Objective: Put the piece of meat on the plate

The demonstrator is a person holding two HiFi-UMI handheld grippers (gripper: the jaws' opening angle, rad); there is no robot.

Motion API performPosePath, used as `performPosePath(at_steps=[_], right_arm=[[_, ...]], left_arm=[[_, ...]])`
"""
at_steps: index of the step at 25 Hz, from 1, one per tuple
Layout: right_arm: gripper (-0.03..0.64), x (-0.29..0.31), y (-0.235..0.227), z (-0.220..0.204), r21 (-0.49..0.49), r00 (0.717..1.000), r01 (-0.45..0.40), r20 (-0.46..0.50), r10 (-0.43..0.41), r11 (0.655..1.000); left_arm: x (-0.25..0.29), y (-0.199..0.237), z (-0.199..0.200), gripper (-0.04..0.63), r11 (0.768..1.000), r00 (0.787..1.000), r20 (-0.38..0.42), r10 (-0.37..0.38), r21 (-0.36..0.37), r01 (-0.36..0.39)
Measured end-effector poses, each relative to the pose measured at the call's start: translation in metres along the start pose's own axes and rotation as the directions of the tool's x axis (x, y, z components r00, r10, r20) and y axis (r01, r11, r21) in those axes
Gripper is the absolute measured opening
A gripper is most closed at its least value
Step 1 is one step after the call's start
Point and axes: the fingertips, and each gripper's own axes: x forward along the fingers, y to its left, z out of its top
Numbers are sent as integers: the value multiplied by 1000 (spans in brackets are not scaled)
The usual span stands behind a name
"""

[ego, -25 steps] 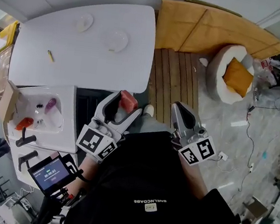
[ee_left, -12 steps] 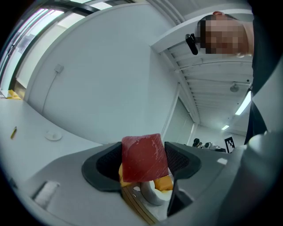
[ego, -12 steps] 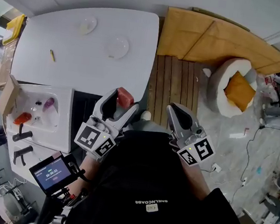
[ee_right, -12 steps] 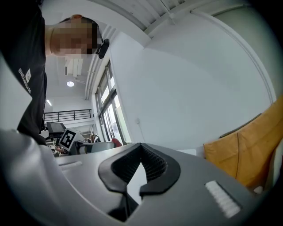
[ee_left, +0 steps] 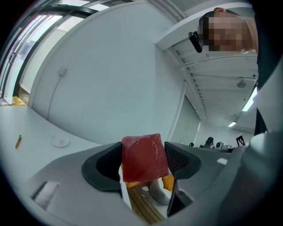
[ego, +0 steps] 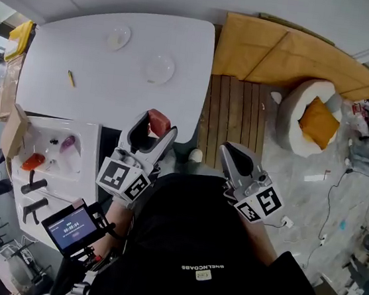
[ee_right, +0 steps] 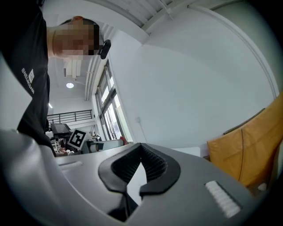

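My left gripper (ego: 153, 129) is shut on the piece of meat (ego: 158, 121), a red block, and holds it over the near edge of the white table (ego: 82, 57). In the left gripper view the meat (ee_left: 143, 156) sits squeezed between the two dark pads (ee_left: 106, 163). A clear round plate (ego: 159, 69) lies on the table beyond the meat, and a smaller dish (ego: 118, 36) lies farther back. My right gripper (ego: 231, 155) hangs over the floor to the right with nothing in it; in the right gripper view its fingertips (ee_right: 141, 148) touch.
A yellow pencil (ego: 71, 79) lies on the table's left part. A white toy sink unit (ego: 80, 130) with red and purple items stands at the left. To the right are wooden slats (ego: 232, 109), an orange mat (ego: 283, 52) and a round cushion bed (ego: 312, 116).
My left gripper has carried the meat forward, from over the dark gap to over the table's near edge. The right gripper has shifted a little.
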Motion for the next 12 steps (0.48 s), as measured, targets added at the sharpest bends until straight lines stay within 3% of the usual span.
performPosePath(at_steps=[6,12], right_arm=[[4,16,-5,7,6,999,36,14,-36,999],[5,44,-13,3,2,995,103,-16,-103,995]], left_arm=[[15,29,3,322,1000,999,-31,-18,17,18],[36,78,2,322,999,997,-65,-28,-29,26]])
